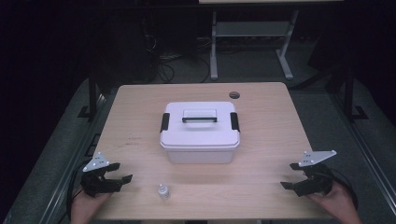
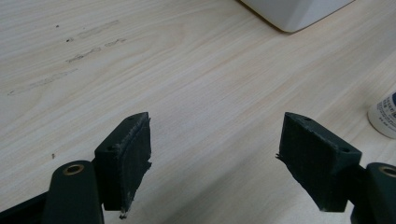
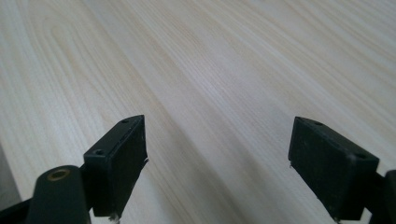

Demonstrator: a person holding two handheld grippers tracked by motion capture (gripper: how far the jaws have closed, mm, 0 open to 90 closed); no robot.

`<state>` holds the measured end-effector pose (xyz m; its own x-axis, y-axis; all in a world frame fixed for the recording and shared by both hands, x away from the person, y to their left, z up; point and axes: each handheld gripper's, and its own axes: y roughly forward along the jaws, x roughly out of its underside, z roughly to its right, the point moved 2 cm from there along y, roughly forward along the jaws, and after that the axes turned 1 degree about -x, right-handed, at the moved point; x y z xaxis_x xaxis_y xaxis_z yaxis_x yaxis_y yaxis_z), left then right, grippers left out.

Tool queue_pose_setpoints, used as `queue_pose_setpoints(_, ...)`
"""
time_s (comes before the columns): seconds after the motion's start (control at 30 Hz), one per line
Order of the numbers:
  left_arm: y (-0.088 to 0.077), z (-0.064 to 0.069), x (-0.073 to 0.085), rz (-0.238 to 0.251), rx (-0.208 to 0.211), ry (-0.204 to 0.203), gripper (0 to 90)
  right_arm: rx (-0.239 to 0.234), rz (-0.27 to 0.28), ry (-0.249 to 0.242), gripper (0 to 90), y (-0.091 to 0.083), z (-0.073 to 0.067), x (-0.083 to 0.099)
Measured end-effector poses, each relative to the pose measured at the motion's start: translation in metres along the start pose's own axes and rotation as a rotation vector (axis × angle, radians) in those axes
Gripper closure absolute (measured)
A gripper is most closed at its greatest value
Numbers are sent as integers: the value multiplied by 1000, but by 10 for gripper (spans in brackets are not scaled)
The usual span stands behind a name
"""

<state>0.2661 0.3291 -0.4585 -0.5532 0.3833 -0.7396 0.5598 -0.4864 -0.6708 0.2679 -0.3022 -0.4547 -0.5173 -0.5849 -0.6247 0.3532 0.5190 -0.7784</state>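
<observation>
A pale wooden surface (image 1: 280, 135) sits in a dark room, and a white box (image 1: 200, 133) with its lid on stands near the middle, a little toward the far side. The lid carries a flat handle (image 1: 200, 115) on top and a black latch (image 1: 165, 122) on the left end, with another latch (image 1: 234, 121) on the right. A small white bottle (image 1: 163, 191) stands upright at the near edge, left of centre, well apart from the box. The left gripper (image 1: 116, 174) rests at the near left corner, held by a hand (image 1: 86, 207) coming in from the near edge; its jaws are spread wide and hold nothing. In the left gripper view (image 2: 215, 149) bare wood lies between the jaws, faint scuff marks (image 2: 70, 56) show on the wood farther off, a corner of the box (image 2: 294, 14) sits at the top and the bottle (image 2: 385, 114) pokes in at the right edge. The right gripper (image 1: 293, 176) sits at the near right corner in the other hand (image 1: 338, 205), jaws likewise wide apart and empty. The right gripper view (image 3: 217, 154) looks over plain wood grain. Beyond the far edge, a second table's legs (image 1: 214, 46) and some cables (image 1: 161, 60) stand on the floor.
</observation>
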Motion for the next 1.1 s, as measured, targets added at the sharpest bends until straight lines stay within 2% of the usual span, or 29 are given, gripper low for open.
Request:
queue_pose_setpoints(0.13,0,0,1,-15,1,6,248,-17,-14,-33,195,-7,5,-5)
queue_pose_setpoints(0.4,-1,-3,1,6,18,-10,247,-50,-67,-68,197,-21,18,-22)
queue_pose_setpoints(0.57,-1,-4,0,20,31,-19,245,-59,-60,-111,195,-30,18,-41)
queue_pose_setpoints(0.73,2,-2,-1,11,42,-6,244,-55,-69,-167,200,-35,19,-59)
queue_pose_setpoints(0.87,2,-2,-1,12,46,-7,244,-63,-70,-179,206,-40,20,-73)
queue_pose_setpoints(1.1,1,-3,0,17,46,-13,241,-59,-75,-234,212,-47,20,-100)
